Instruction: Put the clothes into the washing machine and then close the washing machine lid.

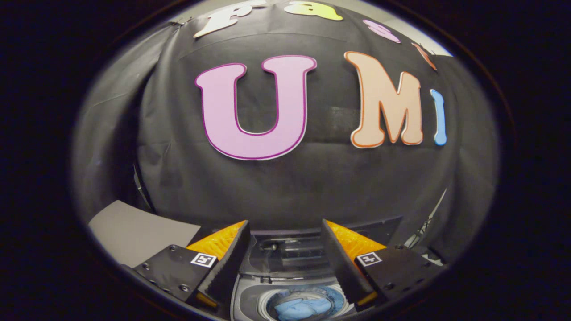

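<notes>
A small top-loading washing machine point(250, 298) sits below and between my fingers, its round drum showing. Blue clothes point(299, 307) lie inside the drum. The lid point(285, 255) stands raised at the back of the machine, a dark see-through panel just beyond the drum opening. My gripper point(285, 226) hangs above the machine, open, with a wide gap between its fingers and nothing held. The drum lies under the gap, nearer than the fingertips.
The booth's black cloth wall point(285, 191) rises close behind the washing machine. A grey flat surface point(134, 232) lies to the left of the fingers. Thin cables or rods point(428, 223) run down at the right, beside the cloth.
</notes>
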Demonstrator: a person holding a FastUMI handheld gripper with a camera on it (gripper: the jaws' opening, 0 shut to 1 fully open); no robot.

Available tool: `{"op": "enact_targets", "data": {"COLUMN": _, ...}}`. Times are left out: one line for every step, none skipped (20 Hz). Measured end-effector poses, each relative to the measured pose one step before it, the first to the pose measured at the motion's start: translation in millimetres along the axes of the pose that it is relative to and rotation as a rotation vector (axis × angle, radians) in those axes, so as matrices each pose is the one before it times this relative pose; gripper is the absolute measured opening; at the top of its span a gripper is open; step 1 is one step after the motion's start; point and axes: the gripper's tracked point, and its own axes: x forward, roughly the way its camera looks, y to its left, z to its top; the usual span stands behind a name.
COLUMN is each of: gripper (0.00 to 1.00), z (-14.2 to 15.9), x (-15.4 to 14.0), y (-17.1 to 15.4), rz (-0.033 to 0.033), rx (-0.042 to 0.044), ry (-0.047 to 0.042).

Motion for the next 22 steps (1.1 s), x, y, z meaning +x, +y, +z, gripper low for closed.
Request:
{"op": "enact_targets", "data": {"gripper": 0.98, "z": 0.78, "x": 7.69, "y": 3.33, "rz": 0.00055, "rx": -0.00185, "ry": -0.00134}}
{"op": "enact_targets", "data": {"gripper": 0.98, "z": -1.67, "x": 10.9, "y": 2.76, "rz": -0.00248, "rx": -0.00475, "ry": 0.00174}}
{"op": "enact_targets", "data": {"gripper": 0.98, "z": -1.61, "x": 9.48, "y": 1.76, "rz": -0.00586, "rx": -0.00458, "ry": 0.00251}}
{"op": "enact_targets", "data": {"gripper": 0.98, "z": -2.97, "x": 9.64, "y": 3.03, "rz": 0.00333, "rx": -0.00769, "ry": 0.00505}}
{"op": "enact_targets", "data": {"gripper": 0.98, "z": -3.67, "x": 8.88, "y": 2.48, "rz": -0.00014, "rx": -0.01363, "ry": 0.00657}}
{"op": "enact_targets", "data": {"gripper": 0.98, "z": -4.7, "x": 6.8, "y": 0.7, "rz": -0.00579, "rx": -0.0173, "ry": 0.00668}}
{"op": "enact_targets", "data": {"gripper": 0.98, "z": -4.63, "x": 7.22, "y": 1.35, "rz": -0.00166, "rx": -0.01857, "ry": 0.00216}}
{"op": "enact_targets", "data": {"gripper": 0.98, "z": -4.35, "x": 3.82, "y": 0.82, "rz": -0.00586, "rx": -0.01418, "ry": 0.0065}}
{"op": "enact_targets", "data": {"gripper": 0.98, "z": -5.47, "x": 3.21, "y": 0.81, "rz": 0.00127, "rx": -0.00708, "ry": 0.01345}}
{"op": "enact_targets", "data": {"gripper": 0.99, "z": -2.54, "x": 0.5, "y": 2.07, "rz": 0.0076, "rx": 0.00767, "ry": -0.00112}}
{"op": "enact_targets", "data": {"gripper": 0.98, "z": 0.67, "x": 1.46, "y": 0.05, "rz": -0.00079, "rx": 0.01853, "ry": -0.00319}}
{"op": "enact_targets", "data": {"gripper": 0.98, "z": -3.51, "x": 0.28, "y": -0.28, "rz": 0.00598, "rx": 0.01351, "ry": 0.01428}}
{"op": "enact_targets", "data": {"gripper": 0.98, "z": 1.13, "x": -0.62, "y": -0.54, "rz": 0.00558, "rx": 0.00498, "ry": -0.00205}}
{"op": "enact_targets", "data": {"gripper": 0.98, "z": -0.42, "x": 0.22, "y": -1.19, "rz": 0.00066, "rx": -0.00653, "ry": 0.00435}}
{"op": "enact_targets", "data": {"gripper": 0.98, "z": 0.46, "x": -0.98, "y": -0.36, "rz": 0.00048, "rx": -0.00763, "ry": -0.0034}}
{"op": "enact_targets", "data": {"gripper": 0.98, "z": -1.34, "x": -2.06, "y": 0.83, "rz": -0.00232, "rx": -0.00399, "ry": 0.00084}}
{"op": "enact_targets", "data": {"gripper": 0.98, "z": -0.06, "x": -2.6, "y": -0.27, "rz": -0.00226, "rx": 0.00219, "ry": 0.00028}}
{"op": "enact_targets", "data": {"gripper": 0.98, "z": -1.25, "x": -0.97, "y": -0.04, "rz": -0.00064, "rx": 0.0019, "ry": 0.00139}}
{"op": "enact_targets", "data": {"gripper": 0.98, "z": -0.22, "x": -1.38, "y": -0.06, "rz": 0.0017, "rx": -0.00075, "ry": -0.00116}}
{"op": "enact_targets", "data": {"gripper": 0.98, "z": -0.56, "x": -1.16, "y": -0.09, "rz": 0.00181, "rx": 0.00141, "ry": -0.00249}}
{"op": "enact_targets", "data": {"gripper": 0.99, "z": -0.61, "x": -2.09, "y": -0.59, "rz": 0.00212, "rx": 0.0014, "ry": -0.00239}}
{"op": "enact_targets", "data": {"gripper": 0.99, "z": -0.74, "x": -5.18, "y": -2.03, "rz": 0.00126, "rx": -0.00021, "ry": -0.00312}}
